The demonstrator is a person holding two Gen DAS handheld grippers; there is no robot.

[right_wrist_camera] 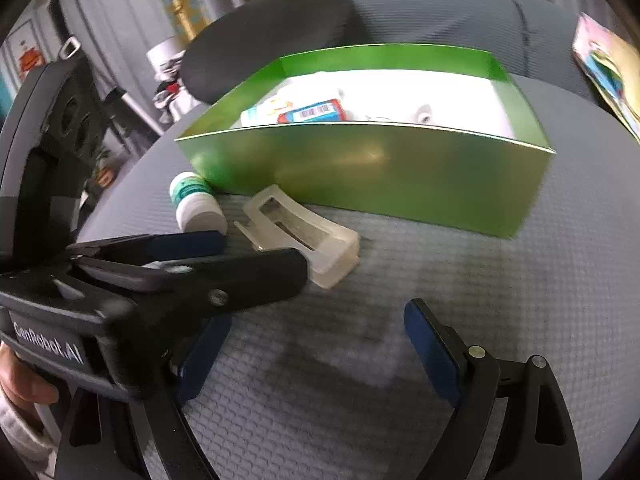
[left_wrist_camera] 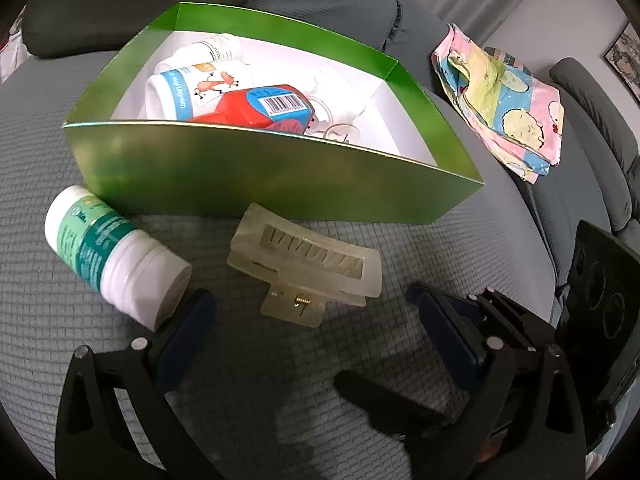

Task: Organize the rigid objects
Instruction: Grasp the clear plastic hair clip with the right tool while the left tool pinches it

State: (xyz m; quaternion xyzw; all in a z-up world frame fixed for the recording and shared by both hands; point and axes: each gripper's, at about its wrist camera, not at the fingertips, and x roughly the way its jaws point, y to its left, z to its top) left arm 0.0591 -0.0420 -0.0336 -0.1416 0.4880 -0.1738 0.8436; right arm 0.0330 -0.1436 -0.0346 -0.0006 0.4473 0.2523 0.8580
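Observation:
A translucent hair claw clip (left_wrist_camera: 304,264) (right_wrist_camera: 308,236) lies on the grey cushion just in front of the green box (left_wrist_camera: 240,176) (right_wrist_camera: 380,176). Left of it, a white bottle with a green label (left_wrist_camera: 116,256) (right_wrist_camera: 200,208) lies on its side. The box holds white bottles (left_wrist_camera: 192,84) and a red carton (left_wrist_camera: 260,108). My left gripper (left_wrist_camera: 312,316) (right_wrist_camera: 260,254) is open, its fingertips just short of the clip, the left one close to the bottle's cap. My right gripper (right_wrist_camera: 316,340) stands open over bare cushion, nearer than the clip, holding nothing.
A folded cartoon-print cloth (left_wrist_camera: 508,108) (right_wrist_camera: 608,76) lies to the right of the box. A dark cushion (left_wrist_camera: 120,0) (right_wrist_camera: 272,28) sits behind it. The right gripper's black body (left_wrist_camera: 600,300) is at the left view's right edge. A hand (right_wrist_camera: 24,384) grips the left tool.

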